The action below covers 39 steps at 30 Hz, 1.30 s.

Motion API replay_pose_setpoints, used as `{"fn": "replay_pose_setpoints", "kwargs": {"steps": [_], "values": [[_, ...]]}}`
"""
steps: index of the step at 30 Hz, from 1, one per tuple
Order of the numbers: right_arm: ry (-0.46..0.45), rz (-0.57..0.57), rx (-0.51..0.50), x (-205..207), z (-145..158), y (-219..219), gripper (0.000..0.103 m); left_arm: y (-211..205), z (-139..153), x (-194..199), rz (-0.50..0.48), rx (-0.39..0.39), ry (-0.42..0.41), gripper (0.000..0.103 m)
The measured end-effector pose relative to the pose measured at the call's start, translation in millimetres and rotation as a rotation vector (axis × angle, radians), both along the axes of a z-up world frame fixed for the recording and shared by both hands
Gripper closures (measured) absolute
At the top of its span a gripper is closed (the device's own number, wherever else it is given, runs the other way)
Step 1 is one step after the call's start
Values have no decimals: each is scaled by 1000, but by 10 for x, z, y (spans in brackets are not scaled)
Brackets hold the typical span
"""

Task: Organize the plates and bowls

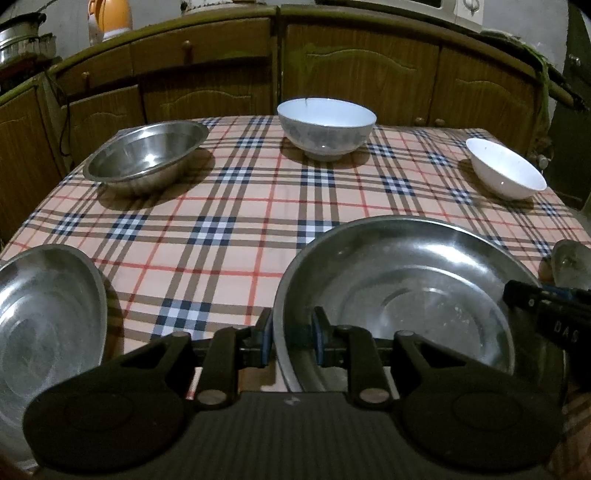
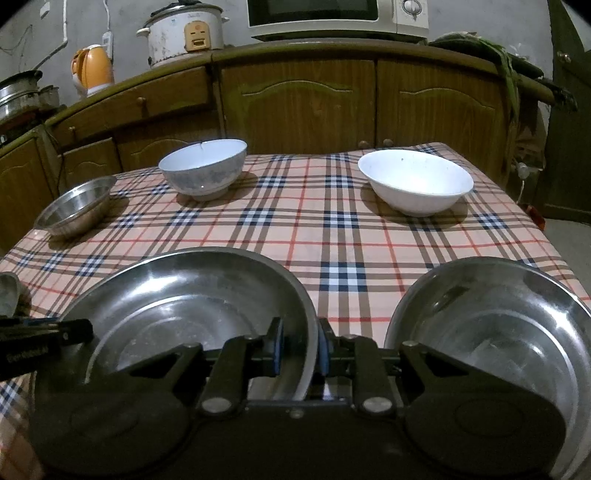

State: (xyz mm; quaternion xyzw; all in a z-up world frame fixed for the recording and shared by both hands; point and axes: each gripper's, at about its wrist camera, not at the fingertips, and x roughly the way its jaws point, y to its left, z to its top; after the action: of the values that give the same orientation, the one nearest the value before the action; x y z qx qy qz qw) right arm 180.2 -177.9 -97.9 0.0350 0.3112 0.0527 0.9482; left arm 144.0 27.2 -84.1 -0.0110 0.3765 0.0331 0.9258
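Note:
Both grippers hold one large steel plate from opposite sides. My left gripper is shut on its left rim. My right gripper is shut on its right rim; the plate also shows in the right wrist view. A second steel plate lies at the near left of the table. A third steel plate lies at the near right. A steel bowl, a grey-white bowl and a white bowl stand at the far side.
The table has a checked cloth. Wooden cabinets stand behind it, with a rice cooker, a microwave and an orange kettle on top. The table's right edge drops to the floor.

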Motion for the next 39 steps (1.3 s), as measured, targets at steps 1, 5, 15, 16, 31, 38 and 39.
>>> {"fn": "replay_pose_setpoints", "kwargs": {"steps": [1, 5, 15, 16, 31, 38, 39], "values": [[2, 1, 0, 4, 0, -1, 78, 4, -7, 1, 0, -1, 1, 81], [9, -1, 5, 1, -14, -1, 78, 9, -13, -2, 3, -4, 6, 81], [19, -5, -6, -3, -36, 13, 78, 13, -26, -5, 6, -10, 12, 80], [18, -7, -11, -6, -32, 17, 78, 13, -24, -6, 6, -8, 11, 80], [-40, -43, -1, -176, 255, -122, 78, 91, 177, -110, 30, -18, -15, 80], [-81, -49, 8, -345, 455, -189, 76, -2, 351, -206, 1, -38, -44, 80], [-87, -48, 3, -375, 482, -203, 76, -29, 373, -218, -5, -43, -46, 80]]}}
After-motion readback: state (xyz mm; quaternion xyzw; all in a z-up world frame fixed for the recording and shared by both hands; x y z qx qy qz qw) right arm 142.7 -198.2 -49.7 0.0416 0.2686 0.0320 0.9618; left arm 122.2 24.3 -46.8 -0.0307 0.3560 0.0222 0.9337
